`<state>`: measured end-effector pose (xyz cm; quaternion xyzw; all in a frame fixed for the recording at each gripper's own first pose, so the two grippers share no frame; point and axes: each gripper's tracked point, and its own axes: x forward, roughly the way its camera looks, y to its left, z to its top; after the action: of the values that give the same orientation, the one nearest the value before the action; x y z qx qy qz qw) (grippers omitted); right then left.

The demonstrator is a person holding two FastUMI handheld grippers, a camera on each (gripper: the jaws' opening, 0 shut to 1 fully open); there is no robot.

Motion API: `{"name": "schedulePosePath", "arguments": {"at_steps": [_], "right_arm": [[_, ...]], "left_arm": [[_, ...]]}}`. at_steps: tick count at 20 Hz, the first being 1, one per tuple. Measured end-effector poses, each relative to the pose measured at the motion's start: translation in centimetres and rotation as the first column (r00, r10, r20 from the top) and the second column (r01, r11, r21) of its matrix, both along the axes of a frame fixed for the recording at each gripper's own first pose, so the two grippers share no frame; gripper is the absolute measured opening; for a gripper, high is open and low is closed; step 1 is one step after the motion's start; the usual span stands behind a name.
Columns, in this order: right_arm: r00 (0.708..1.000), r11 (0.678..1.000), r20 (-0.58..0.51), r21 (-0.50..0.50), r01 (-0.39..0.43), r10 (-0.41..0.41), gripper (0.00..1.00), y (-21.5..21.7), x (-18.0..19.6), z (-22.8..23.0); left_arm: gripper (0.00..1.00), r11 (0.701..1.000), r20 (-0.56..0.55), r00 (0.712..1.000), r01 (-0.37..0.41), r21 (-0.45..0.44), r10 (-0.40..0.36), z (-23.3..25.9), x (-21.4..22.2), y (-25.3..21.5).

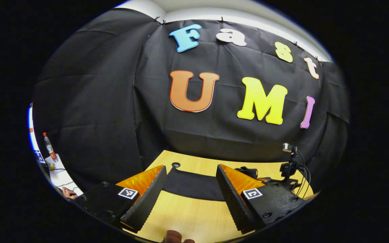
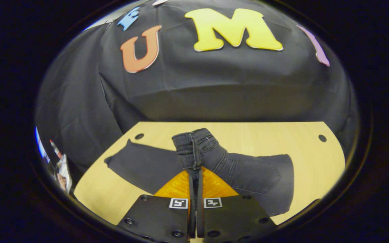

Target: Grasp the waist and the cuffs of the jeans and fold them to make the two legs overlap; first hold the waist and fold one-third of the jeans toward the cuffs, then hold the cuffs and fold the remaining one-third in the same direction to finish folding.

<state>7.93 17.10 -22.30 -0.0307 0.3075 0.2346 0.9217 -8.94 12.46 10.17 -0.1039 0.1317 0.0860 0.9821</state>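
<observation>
Right claw [image 2: 194, 175] pinches the lifted jeans [image 2: 248, 172] waistband; no legible writing.

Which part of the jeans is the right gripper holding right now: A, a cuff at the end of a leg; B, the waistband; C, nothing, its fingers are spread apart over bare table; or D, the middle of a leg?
B: in the right gripper view the right gripper is closed on the lifted waistband of the dark jeans, above the wooden table.
</observation>
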Motion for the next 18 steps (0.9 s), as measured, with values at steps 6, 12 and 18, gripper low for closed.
{"name": "schedulePosePath", "arguments": {"at_steps": [6,12,18], "right_arm": [[0.997,0.99,-0.066,-0.131,-0.058,0.05,0.02,1.2,-2.2,-7.2],[0.996,0.982,-0.06,-0.173,-0.079,0.07,0.13,1.5,-2.6,-7.5],[0.995,0.99,-0.065,-0.114,-0.086,0.079,0.98,2.2,-3.4,-4.1]], "left_arm": [[0.97,0.999,0.039,0.999,-0.013,-0.044,0.015,0.2,0.2,3.2],[0.97,0.989,0.085,0.996,-0.008,-0.151,0.021,-0.4,1.2,3.5],[0.97,0.894,0.054,0.998,0.01,-0.447,0.017,-5.1,3.8,3.1]]}}
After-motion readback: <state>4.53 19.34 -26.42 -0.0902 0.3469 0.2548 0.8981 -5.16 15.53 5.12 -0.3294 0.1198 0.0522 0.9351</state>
